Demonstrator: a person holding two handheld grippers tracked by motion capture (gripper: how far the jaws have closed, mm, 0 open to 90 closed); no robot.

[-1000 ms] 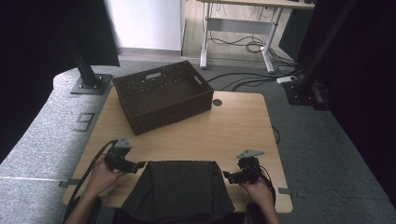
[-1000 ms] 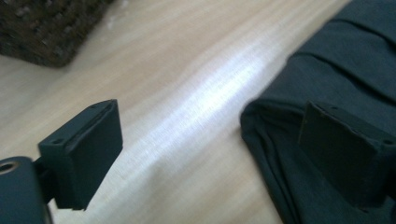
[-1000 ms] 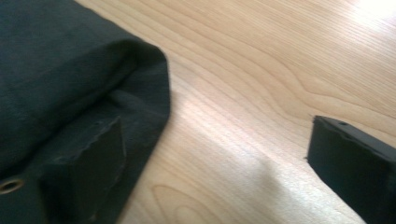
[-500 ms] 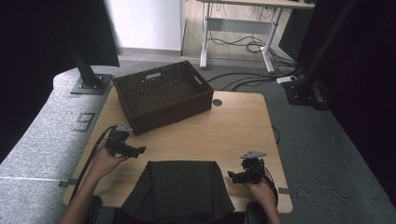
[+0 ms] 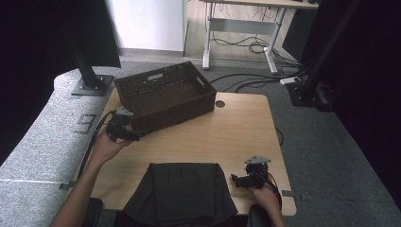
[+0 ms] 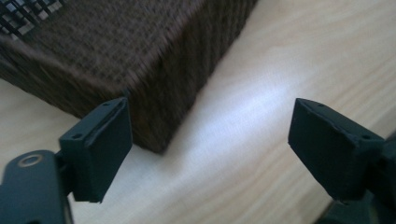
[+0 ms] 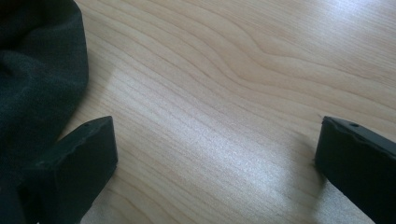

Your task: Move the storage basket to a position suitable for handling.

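A dark folded garment (image 5: 179, 191) is laid flat at the near edge of the table (image 5: 236, 127), well short of the brown woven basket (image 5: 163, 94) that stands at the table's far left. The basket is taken as the landmark here. Its inside is seen to be bare, so the placing of the garment into it, if that is the aim (a judgement from the layout alone), has not yet been done.

The left gripper (image 5: 135, 136) is held at the basket's near left corner. In the left gripper view that corner (image 6: 159, 107) is seen just ahead of the jaws and slightly blurred; the left pad (image 6: 100, 149) appears close against the weave, though whether it touches cannot be told. The jaws have just been closing a little, yet they stand wide apart and nothing is gripped between them.

The right gripper (image 5: 236, 180) is kept far from the basket, just beside the garment's right edge. In the right gripper view its jaws are spread wide over bare wood, with the cloth's edge (image 7: 42, 88) beside one pad and nothing held.

What seems done: the garment is folded. What is left: the basket is perhaps to be drawn nearer, and the garment lifted and laid inside.
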